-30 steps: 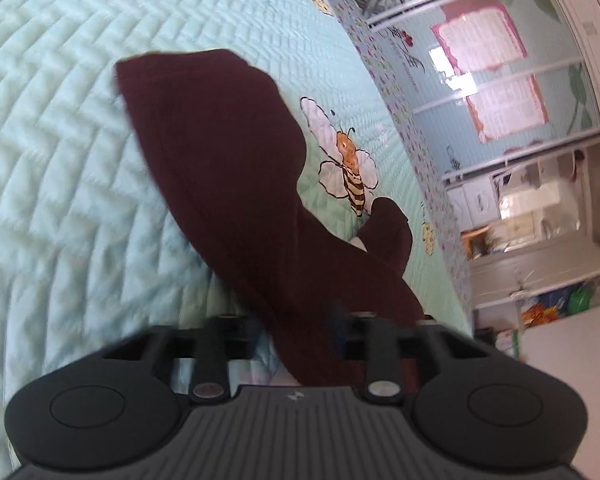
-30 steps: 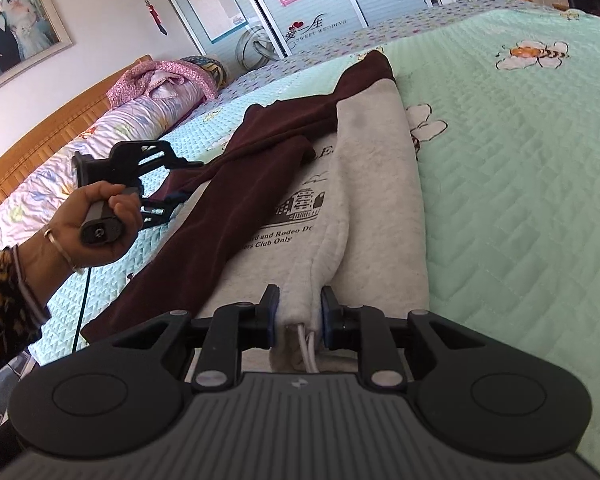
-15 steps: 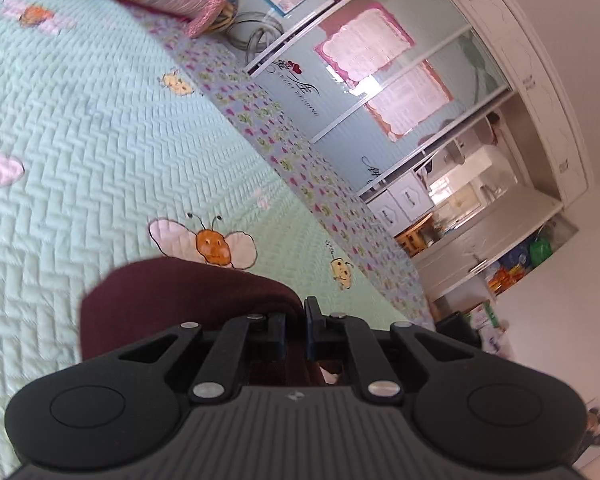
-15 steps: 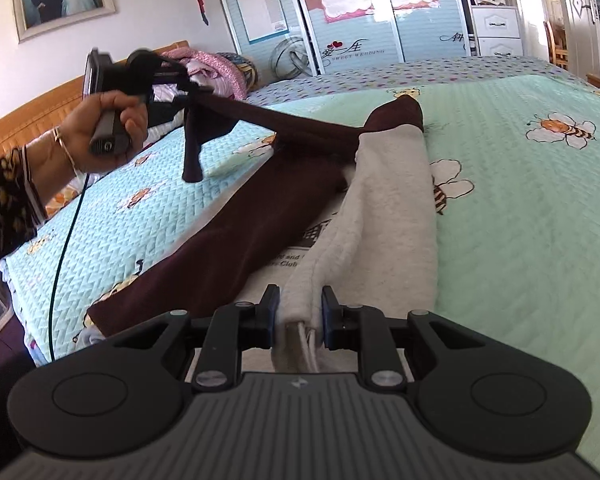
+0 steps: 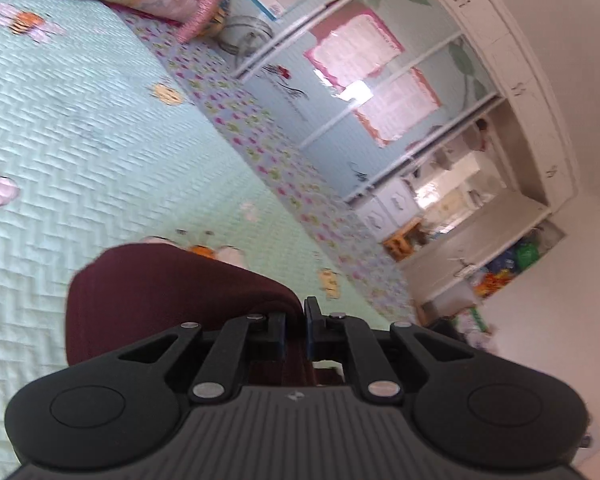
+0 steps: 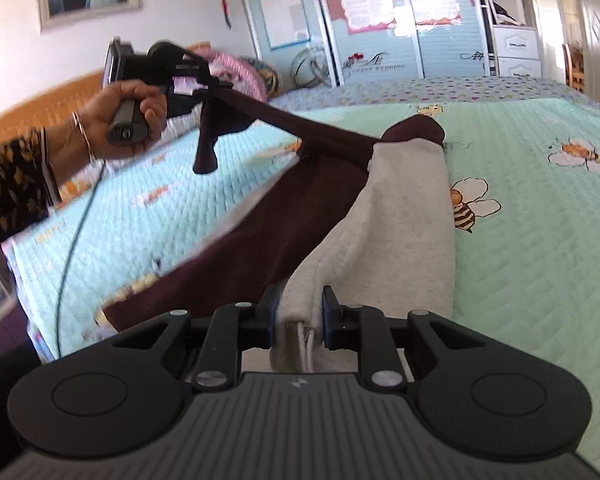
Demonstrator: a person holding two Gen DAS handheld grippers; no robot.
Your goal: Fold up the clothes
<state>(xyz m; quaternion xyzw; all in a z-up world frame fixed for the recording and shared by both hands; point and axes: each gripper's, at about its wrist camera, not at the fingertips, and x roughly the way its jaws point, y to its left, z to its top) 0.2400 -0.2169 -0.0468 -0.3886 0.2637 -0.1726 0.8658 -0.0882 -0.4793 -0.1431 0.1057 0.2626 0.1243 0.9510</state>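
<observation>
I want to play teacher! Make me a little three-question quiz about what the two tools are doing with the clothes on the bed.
1. True or false: the left tool is holding the dark red sleeve up off the bed.
2. What is the right tool pinching? A) the folded grey edge of the sweatshirt B) a pillow C) a cable
3. Fill in: the bedspread is printed with little ____.

Key
1. True: the sleeve stretches tight from the tool down to the garment.
2. A: the grey cloth sits pressed between its pads.
3. Bees.
</observation>
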